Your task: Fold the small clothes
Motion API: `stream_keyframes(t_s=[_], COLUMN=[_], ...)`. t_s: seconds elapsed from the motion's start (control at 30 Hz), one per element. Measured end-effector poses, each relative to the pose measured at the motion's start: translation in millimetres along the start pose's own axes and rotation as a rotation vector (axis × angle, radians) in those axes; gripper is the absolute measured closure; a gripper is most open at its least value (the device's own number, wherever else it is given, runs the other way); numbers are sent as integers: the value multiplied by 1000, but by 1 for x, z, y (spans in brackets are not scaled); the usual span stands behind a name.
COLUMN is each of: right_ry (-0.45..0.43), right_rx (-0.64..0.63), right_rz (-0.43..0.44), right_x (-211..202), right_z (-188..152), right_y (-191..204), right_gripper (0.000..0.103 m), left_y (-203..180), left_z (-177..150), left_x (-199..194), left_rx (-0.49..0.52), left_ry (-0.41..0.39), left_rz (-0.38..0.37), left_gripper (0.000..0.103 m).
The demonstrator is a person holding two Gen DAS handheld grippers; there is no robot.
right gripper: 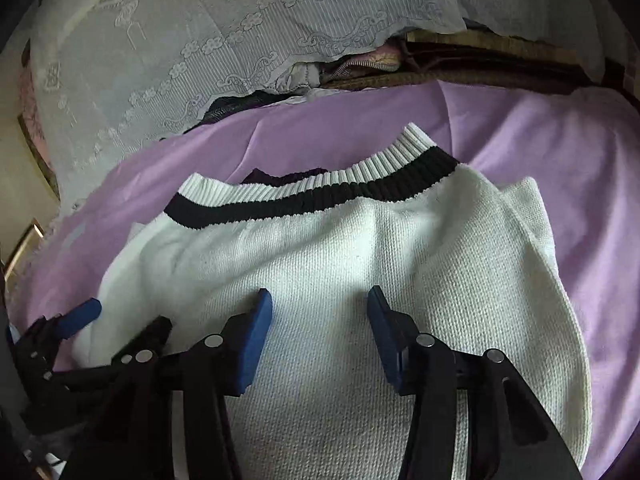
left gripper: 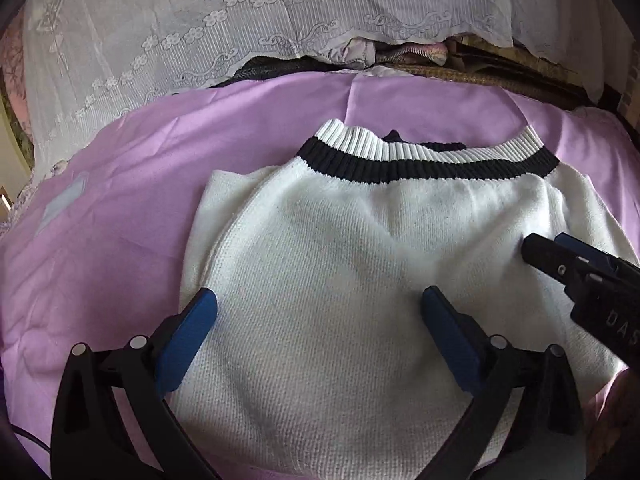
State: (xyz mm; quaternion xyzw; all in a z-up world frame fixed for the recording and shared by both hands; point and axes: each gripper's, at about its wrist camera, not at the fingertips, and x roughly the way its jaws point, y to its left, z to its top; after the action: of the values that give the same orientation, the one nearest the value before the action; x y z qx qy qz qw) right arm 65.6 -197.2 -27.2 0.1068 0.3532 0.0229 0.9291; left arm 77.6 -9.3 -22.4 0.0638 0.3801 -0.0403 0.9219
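Two grippers hang over one small white knitted sweater (left gripper: pixel 344 264), which lies flat on a lilac sheet (left gripper: pixel 120 184) with its ribbed band (left gripper: pixel 420 160), striped white and black, at the far edge. At far left a white lace cloth (left gripper: pixel 168 40) drapes over whatever is piled behind the sheet, and a strip of folded fabrics (left gripper: pixel 148 50) peeks out beneath its hem. Next comes the left gripper (left gripper: pixel 320 300), its blue fingers (left gripper: pixel 188 340) spread wide apart just above the near part of the sweater, with nothing between them; the left finger sits close to the garment's left edge. A bit of dark cloth (left gripper: pixel 394 136) shows just behind the ribbed band. Further right, the right gripper (right gripper: pixel 320 300) is also parted, its blue pads (right gripper: pixel 254 344) standing over the knit and holding nothing. From the left camera, its black tip reaches in over the sweater's right side. On the right side a folded flap (right gripper: pixel 532 216) of the sweater juts out toward the sheet.
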Motion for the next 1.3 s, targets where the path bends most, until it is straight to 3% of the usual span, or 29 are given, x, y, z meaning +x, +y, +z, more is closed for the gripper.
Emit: stream_keyframes(t_s=[0.2,0.27,0.37,0.43,0.53,0.67,0.8,0.87,1.03,1.1,1.17,1.2,1.3], right_ry=[-126,-108,-6,-29,-51,-81,-42,-32,-180,-138,-5,20,-1], right_rx=[90,93,147,126,112,147,-28,-75,-65,-76,-45,-29,-6], right_rz=[44,24,-14,-31,-31,23,-111,-144,-158,-166,-140,-109,-75], right_x=[-27,-21,16,20,10,-18,-25,-28,-73,-74,-57,-54,-58], right_z=[13,25,27,26,21,6,-14,-19,-38,-46,-52,-53,-56], right_y=[-15,-20,-39,-41,-37,-44,-19,-10,-11,-12,-21,-26,-28], right_gripper=[59,58,60,67,67,58,53,43,37,30,22,20,17], left_y=[11,10,7,7,6,10,10,8,15,15,12,10,12], left_z=[-3,-2,-2,-2,-3,-3,-7,-8,-20,-24,-27,-28,-28], left_x=[-6,-4,-3,-1,-1,-3,-5,-6,-24,-30,-29,-25,-16], left_rx=[-51,-46,-32,-30,-25,-35,-17,-6,-22,-13,9,20,15], left_ry=[-17,-15,-10,-4,-1,-10,-10,-9,-35,-47,-34,-14,40], left_rz=[-51,-46,-28,-29,-21,-44,-54,-50,-69,-62,-27,-19,-33], left_gripper=[5,5,4,4,4,4,4,4,4,5,4,4,4])
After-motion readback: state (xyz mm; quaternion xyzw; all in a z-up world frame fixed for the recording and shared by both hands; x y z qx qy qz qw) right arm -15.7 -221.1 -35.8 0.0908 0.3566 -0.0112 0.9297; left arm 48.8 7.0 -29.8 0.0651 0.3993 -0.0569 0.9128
